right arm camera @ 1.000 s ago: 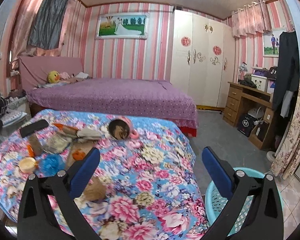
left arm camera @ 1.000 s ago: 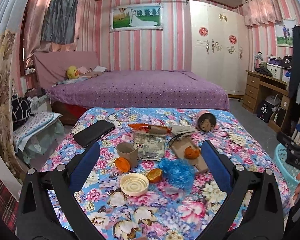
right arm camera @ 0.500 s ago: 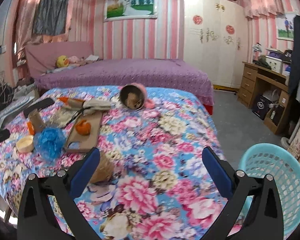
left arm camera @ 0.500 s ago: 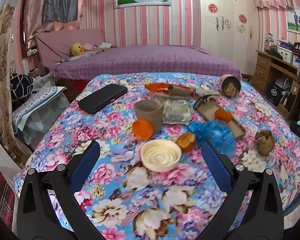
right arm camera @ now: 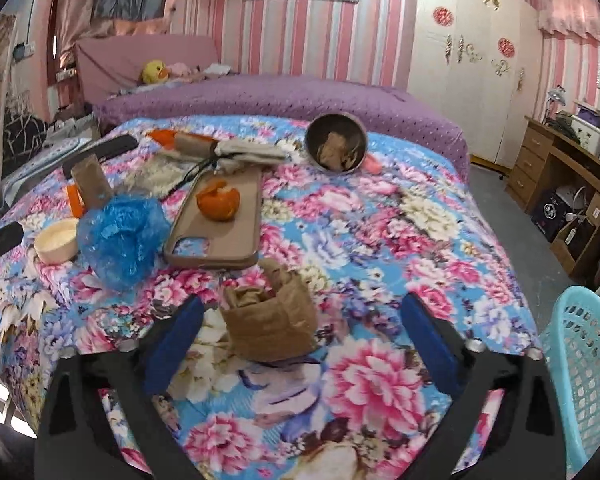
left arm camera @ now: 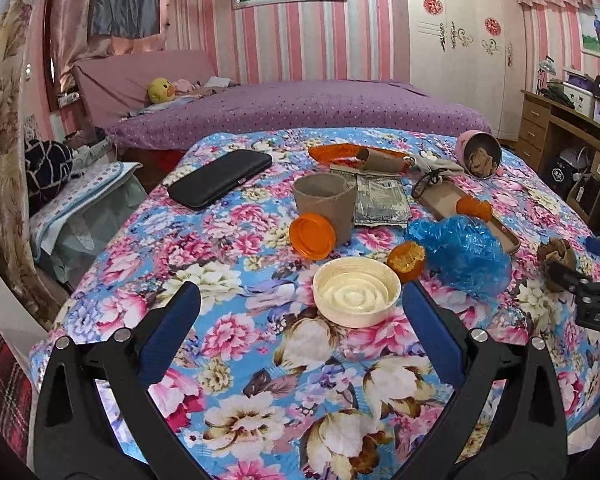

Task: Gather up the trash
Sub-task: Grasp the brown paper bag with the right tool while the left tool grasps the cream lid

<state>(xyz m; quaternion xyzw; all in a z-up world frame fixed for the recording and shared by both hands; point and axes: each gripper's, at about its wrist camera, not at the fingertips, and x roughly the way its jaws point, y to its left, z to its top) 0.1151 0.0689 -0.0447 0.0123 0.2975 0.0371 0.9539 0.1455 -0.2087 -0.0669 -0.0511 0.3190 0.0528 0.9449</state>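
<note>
Trash lies on the floral table (left arm camera: 228,344): a cream lid (left arm camera: 357,297), an orange cap (left arm camera: 312,235), a brown paper cup (left arm camera: 325,202), orange peel (left arm camera: 406,256), a blue plastic bag (left arm camera: 460,254) and a crumpled brown paper bag (right arm camera: 270,322). My left gripper (left arm camera: 302,334) is open, just short of the cream lid. My right gripper (right arm camera: 300,344) is open, with the crumpled paper bag between its fingers. The blue bag (right arm camera: 120,238) and another orange peel (right arm camera: 218,200) on a phone case (right arm camera: 216,220) show in the right wrist view.
A turquoise basket (right arm camera: 584,364) stands on the floor right of the table. A black wallet (left arm camera: 220,178), glasses (left arm camera: 430,180), a foil packet (left arm camera: 380,202) and a pink mug (right arm camera: 336,148) lie farther back. A purple bed (left arm camera: 300,108) is behind.
Both grippers have moved forward and down toward the table. The left has come up to the cream lid; the right has swung left from the basket to the crumpled paper bag.
</note>
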